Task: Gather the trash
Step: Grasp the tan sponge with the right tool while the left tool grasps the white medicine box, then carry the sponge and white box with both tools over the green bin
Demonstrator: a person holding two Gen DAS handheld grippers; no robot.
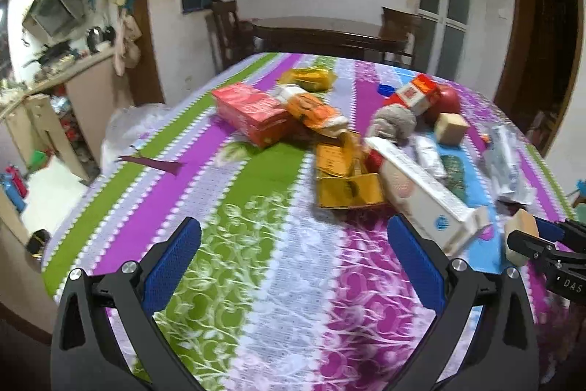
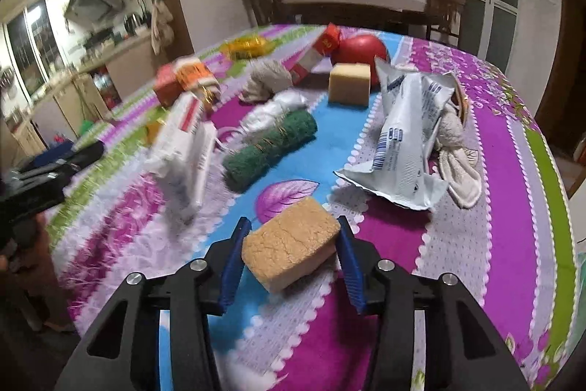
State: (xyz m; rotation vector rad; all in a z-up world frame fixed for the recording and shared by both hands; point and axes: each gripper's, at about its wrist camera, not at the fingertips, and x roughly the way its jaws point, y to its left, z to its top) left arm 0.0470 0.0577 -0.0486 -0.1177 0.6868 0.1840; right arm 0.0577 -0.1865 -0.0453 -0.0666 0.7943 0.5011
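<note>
My right gripper is shut on a tan sponge block and holds it just above the tablecloth; it also shows at the right edge of the left wrist view. My left gripper is open and empty over the cloth, near the front of a pile of trash: a long white box, a flattened gold carton, an orange-red box and an orange packet. A crumpled white wrapper lies ahead of the right gripper.
A second sponge block, a red ball, a green scrub roll, a grey rag and a cloth toy lie on the striped tablecloth. A white plastic bag hangs off the table's left edge. Chairs stand behind.
</note>
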